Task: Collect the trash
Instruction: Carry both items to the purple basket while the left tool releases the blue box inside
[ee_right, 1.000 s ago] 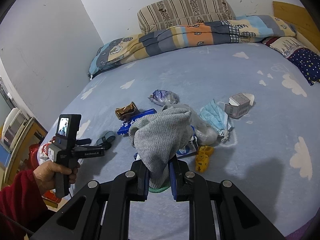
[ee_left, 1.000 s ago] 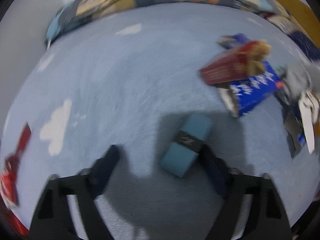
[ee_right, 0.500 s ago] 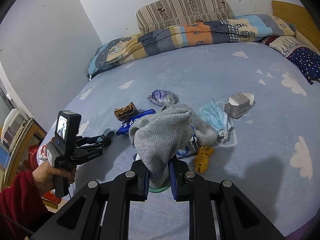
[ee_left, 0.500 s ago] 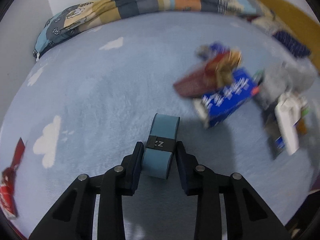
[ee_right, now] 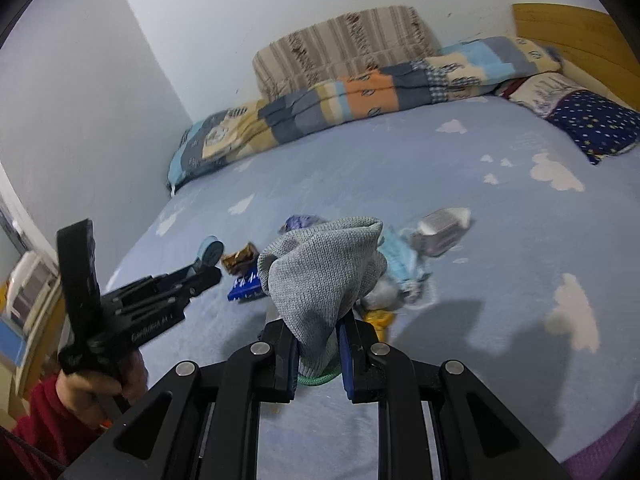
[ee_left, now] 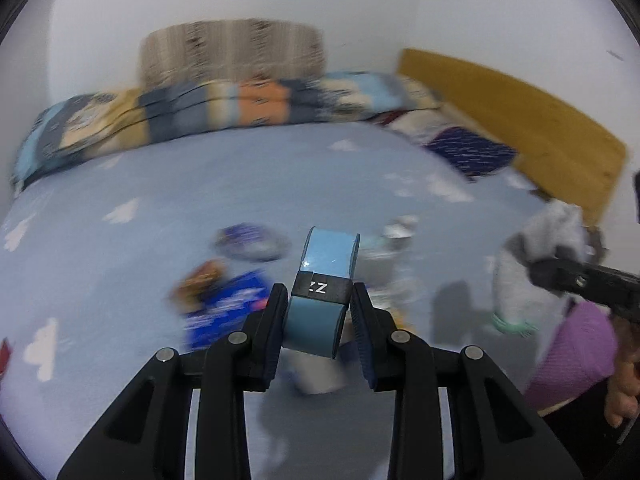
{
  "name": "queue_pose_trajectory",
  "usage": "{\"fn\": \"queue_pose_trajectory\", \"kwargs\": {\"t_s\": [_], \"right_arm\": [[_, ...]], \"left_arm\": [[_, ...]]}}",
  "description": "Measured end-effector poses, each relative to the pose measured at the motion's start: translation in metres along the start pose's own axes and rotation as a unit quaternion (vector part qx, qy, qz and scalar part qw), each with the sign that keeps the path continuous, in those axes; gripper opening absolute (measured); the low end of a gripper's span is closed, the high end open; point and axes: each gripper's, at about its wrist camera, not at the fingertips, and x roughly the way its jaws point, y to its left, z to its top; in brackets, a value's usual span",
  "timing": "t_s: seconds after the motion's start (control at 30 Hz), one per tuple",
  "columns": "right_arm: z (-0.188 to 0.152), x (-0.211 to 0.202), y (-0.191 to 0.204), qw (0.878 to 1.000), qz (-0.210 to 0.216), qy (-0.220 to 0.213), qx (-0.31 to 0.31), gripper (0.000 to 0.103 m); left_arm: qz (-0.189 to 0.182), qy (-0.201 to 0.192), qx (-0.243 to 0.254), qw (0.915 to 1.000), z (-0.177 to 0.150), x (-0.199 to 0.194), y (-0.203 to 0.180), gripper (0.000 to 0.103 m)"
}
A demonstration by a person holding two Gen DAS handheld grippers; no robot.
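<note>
Left wrist view: the left gripper (ee_left: 318, 316) is clamped on a light-blue tape roll (ee_left: 322, 294) with a black band marked "ZZ". The roll sits between the pads, clear of the bed (ee_left: 168, 184). Background is motion-blurred.

Right wrist view: the right gripper (ee_right: 318, 350) is closed on a grey knit bag (ee_right: 324, 268), its mouth upward and slumped; a green cord shows at the bottom hem by the jaws. Whether the mouth gapes enough to take the roll cannot be told. The left gripper (ee_right: 204, 270) appears here at the left, held by a hand (ee_right: 100, 380) in a red sleeve, the roll's round face (ee_right: 211, 255) at its tip, apart from the bag and left of it.

Trash still on the bed, mid-surface toward the near edge: blue packet (ee_right: 246, 286), brown wrapper (ee_right: 240, 258), crumpled purple-white wrapper (ee_right: 298, 222), face mask (ee_right: 402, 258), small grey carton (ee_right: 440, 228), yellow item (ee_right: 378, 320) just behind the bag. Folded quilt (ee_right: 360, 100) lies along the far edge.

Judgement: step in hand is carrying the roll to the bag, pick done, drop not yet done. Collection is early; most litter remains.

Next move calls for bringing the roll above the bag's mouth, which looks partly collapsed, so the right gripper may need to tilt or shake it open. Release only once the roll is over the opening; otherwise it could roll off the knit fabric.
</note>
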Motion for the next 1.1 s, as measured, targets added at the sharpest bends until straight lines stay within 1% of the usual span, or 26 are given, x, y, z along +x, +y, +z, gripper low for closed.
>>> {"fn": "queue_pose_trajectory", "kwargs": {"t_s": [0.07,0.13,0.2,0.3,0.37,0.4,0.47,0.5,0.57,0.63,0.67,0.73,0.83,0.87,0.93,0.97,1.0,1.07,1.1], "right_arm": [[0.001,-0.025,-0.014,1.000,-0.011,-0.015,0.011,0.017],[-0.004,-0.058,-0.040,0.999,-0.025,-0.031,0.036,0.017],[-0.012,-0.090,-0.065,0.996,-0.036,-0.047,0.063,0.017],[-0.030,-0.145,-0.106,0.990,-0.074,-0.071,0.095,0.017],[-0.045,-0.180,-0.134,0.984,-0.104,-0.083,0.118,0.017],[-0.055,-0.199,-0.150,0.980,-0.121,-0.087,0.132,0.017],[-0.075,-0.229,-0.176,0.971,-0.152,-0.095,0.158,0.017],[-0.087,-0.243,-0.189,0.966,-0.169,-0.097,0.171,0.017],[-0.109,-0.264,-0.212,0.955,-0.196,-0.100,0.197,0.017],[-0.129,-0.282,-0.235,0.944,-0.220,-0.101,0.223,0.017],[-0.136,-0.288,-0.244,0.939,-0.229,-0.101,0.235,0.017],[-0.151,-0.298,-0.263,0.931,-0.234,-0.102,0.262,0.017],[-0.166,-0.307,-0.284,0.921,-0.239,-0.102,0.289,0.019],[-0.168,-0.307,-0.287,0.919,-0.239,-0.102,0.295,0.019],[-0.173,-0.309,-0.299,0.915,-0.242,-0.098,0.306,0.024],[-0.176,-0.309,-0.300,0.915,-0.240,-0.095,0.309,0.030],[-0.178,-0.310,-0.305,0.914,-0.241,-0.095,0.313,0.037],[-0.185,-0.316,-0.309,0.909,-0.253,-0.097,0.316,0.042],[-0.186,-0.320,-0.310,0.908,-0.256,-0.099,0.316,0.042]], "left_arm": [[-0.032,0.005,0.027,0.9991,0.000,0.003,-0.037,0.031],[-0.064,0.011,0.041,0.9971,0.002,0.009,-0.070,0.031],[-0.103,0.021,0.056,0.9929,0.003,0.014,-0.108,0.031],[-0.158,0.024,0.093,0.9828,0.006,0.016,-0.172,0.031],[-0.204,0.034,0.124,0.9705,0.007,0.017,-0.225,0.031],[-0.217,0.037,0.136,0.9659,0.005,0.016,-0.242,0.031],[-0.251,0.045,0.169,0.9522,0.003,0.014,-0.289,0.031],[-0.275,0.052,0.185,0.9421,0.001,0.013,-0.316,0.032],[-0.312,0.071,0.201,0.9257,-0.001,0.015,-0.352,0.032],[-0.336,0.090,0.217,0.9122,-0.005,0.020,-0.384,0.032],[-0.345,0.102,0.228,0.9048,-0.010,0.022,-0.402,0.032],[-0.354,0.122,0.244,0.8944,-0.018,0.031,-0.429,0.032],[-0.369,0.151,0.249,0.8828,-0.026,0.040,-0.457,0.032],[-0.373,0.159,0.249,0.8799,-0.029,0.041,-0.464,0.033],[-0.376,0.172,0.253,0.8748,-0.031,0.049,-0.477,0.041],[-0.376,0.175,0.253,0.8741,-0.030,0.052,-0.480,0.052],[-0.374,0.176,0.251,0.8755,-0.029,0.054,-0.482,0.059],[-0.375,0.175,0.246,0.8764,-0.027,0.058,-0.482,0.059],[-0.373,0.175,0.244,0.8778,-0.025,0.059,-0.482,0.059]]}}
